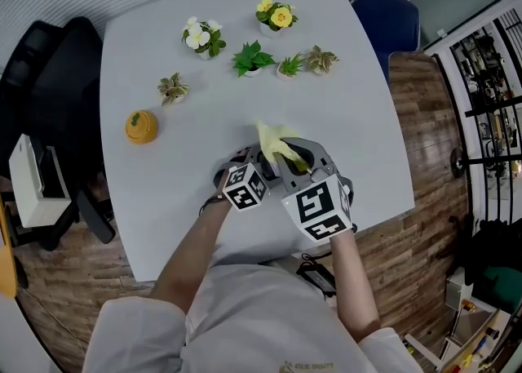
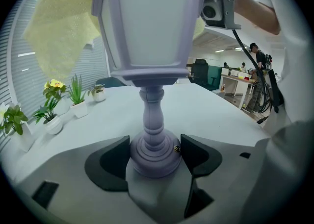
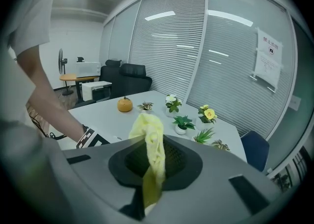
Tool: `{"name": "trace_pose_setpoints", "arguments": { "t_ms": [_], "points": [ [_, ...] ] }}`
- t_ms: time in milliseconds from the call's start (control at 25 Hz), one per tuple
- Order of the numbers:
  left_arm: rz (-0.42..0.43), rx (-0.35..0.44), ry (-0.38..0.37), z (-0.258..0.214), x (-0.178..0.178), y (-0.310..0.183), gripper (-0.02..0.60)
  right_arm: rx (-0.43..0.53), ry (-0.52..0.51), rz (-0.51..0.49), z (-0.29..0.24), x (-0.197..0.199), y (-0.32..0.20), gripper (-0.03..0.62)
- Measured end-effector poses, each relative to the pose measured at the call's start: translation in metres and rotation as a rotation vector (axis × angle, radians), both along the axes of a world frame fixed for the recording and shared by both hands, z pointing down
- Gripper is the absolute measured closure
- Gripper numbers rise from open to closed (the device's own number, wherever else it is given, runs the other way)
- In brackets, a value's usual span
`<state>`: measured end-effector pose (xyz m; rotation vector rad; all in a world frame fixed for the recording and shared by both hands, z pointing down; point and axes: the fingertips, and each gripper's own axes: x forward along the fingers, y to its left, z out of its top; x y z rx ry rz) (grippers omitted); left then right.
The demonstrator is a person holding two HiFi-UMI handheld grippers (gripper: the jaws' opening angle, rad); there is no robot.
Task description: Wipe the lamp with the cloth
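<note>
A lavender lantern-shaped lamp (image 2: 152, 46) stands on the white table (image 1: 163, 200). My left gripper (image 2: 154, 152) is shut on its round base, one black pad on each side. A yellow cloth (image 3: 152, 149) hangs pinched in my shut right gripper (image 3: 153, 161). In the left gripper view the cloth (image 2: 59, 32) lies against the lamp's upper left side, with the right gripper (image 2: 221, 2) above it. In the head view both grippers are close together near the table's front edge, the cloth (image 1: 277, 144) sticks out between them, and the lamp is mostly hidden beneath them.
Several small potted plants (image 1: 251, 59) stand along the far half of the table, and an orange pumpkin-shaped pot (image 1: 141, 126) sits at the left. Black chairs (image 1: 57, 77) are to the left, and a blue chair (image 1: 387, 16) is at the far right corner.
</note>
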<state>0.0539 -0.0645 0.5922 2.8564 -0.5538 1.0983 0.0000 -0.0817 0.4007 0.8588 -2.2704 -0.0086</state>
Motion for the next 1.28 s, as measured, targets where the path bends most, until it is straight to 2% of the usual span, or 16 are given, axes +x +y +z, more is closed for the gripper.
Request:
{"name": "trace_pose_setpoints", "arguments": {
  "t_ms": [280, 480, 720, 1040, 1280],
  "points": [
    [-0.002, 0.0, -0.002, -0.001, 0.001, 0.001, 0.276, 0.047, 0.004, -0.007, -0.005, 0.003, 0.013, 0.566],
    [-0.002, -0.001, -0.003, 0.0, 0.0, 0.002, 0.276, 0.012, -0.089, 0.004, -0.01, 0.005, 0.022, 0.566],
    [-0.002, -0.005, -0.003, -0.002, 0.0, 0.001, 0.276, -0.045, -0.131, -0.024, -0.004, 0.004, 0.039, 0.566],
    [-0.001, -0.006, -0.003, -0.001, 0.0, 0.0, 0.276, -0.134, -0.261, 0.024, 0.005, 0.019, 0.045, 0.566],
    [0.0, -0.004, -0.004, -0.001, 0.0, 0.002, 0.276, -0.164, -0.299, 0.062, 0.011, 0.031, 0.051, 0.566]
  ]
}}
